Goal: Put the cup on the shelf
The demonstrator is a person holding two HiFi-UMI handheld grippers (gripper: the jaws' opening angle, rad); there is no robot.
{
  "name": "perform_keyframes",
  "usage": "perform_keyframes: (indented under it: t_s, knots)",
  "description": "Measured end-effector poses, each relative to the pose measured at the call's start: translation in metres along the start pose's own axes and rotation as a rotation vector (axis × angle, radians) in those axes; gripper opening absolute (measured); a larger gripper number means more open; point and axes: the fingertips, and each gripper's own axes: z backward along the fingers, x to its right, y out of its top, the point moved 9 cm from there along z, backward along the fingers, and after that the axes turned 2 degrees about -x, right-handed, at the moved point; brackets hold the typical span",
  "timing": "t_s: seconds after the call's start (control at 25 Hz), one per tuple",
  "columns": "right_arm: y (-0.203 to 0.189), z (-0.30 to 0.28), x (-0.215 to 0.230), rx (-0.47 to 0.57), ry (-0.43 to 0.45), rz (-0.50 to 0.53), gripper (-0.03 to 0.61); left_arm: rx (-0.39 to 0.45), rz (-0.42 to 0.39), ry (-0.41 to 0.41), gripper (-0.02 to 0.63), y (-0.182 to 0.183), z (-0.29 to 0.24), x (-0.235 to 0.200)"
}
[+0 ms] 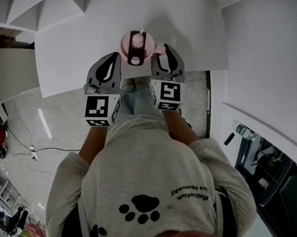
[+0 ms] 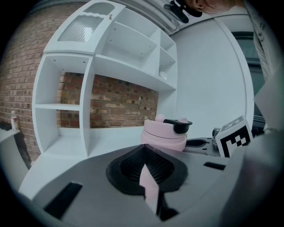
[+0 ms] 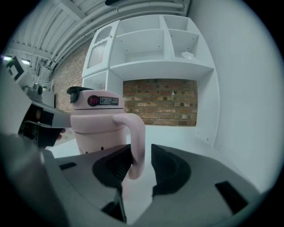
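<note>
1. R gripper (image 3: 139, 165): jaws part-open round the cup's handle (image 3: 136, 139), with a sliver of gap on one side. Looks unclamped, so close fully before lifting.
2. L gripper (image 2: 146, 167): jaws shut, empty, near the cup (image 2: 164, 135). Use it only to steady.
3. Cup looks to be resting on the white counter (image 3: 188, 133). Keep it upright and clear the shelf (image 3: 162, 66) edge above.

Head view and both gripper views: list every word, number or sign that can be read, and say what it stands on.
Pink cup, dark lid band: red lit characters, perhaps "Hi"; the white print beside them is too small to read.
Grey sweatshirt: small lettering, upside down and too blurred to read; black paw print, no words.
Left marker cube, right marker cube: black-and-white square codes, no letters.
</note>
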Motion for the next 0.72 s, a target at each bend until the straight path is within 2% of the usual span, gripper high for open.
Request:
perform_keyframes:
  t_s: [0.2,0.28,0.72]
  knots:
    - [-0.0013,-0.0003,-0.0010,0.013,0.003,-0.001,0.133,-0.003,0.003,0.006,0.006,-0.0002,-0.0021,-0.0027]
    - [-0.0020,-0.0009,-0.0023,0.023,0.009,-0.008,0.105,-0.005,0.003,0.008,0.006,-0.0009,-0.0032,-0.0032]
    - [-0.0033,-0.0030,0.0025,0.102,0.028,-0.147,0.091,-0.018,-0.020,0.028,0.006,0.0010,0.0001,-0.0057]
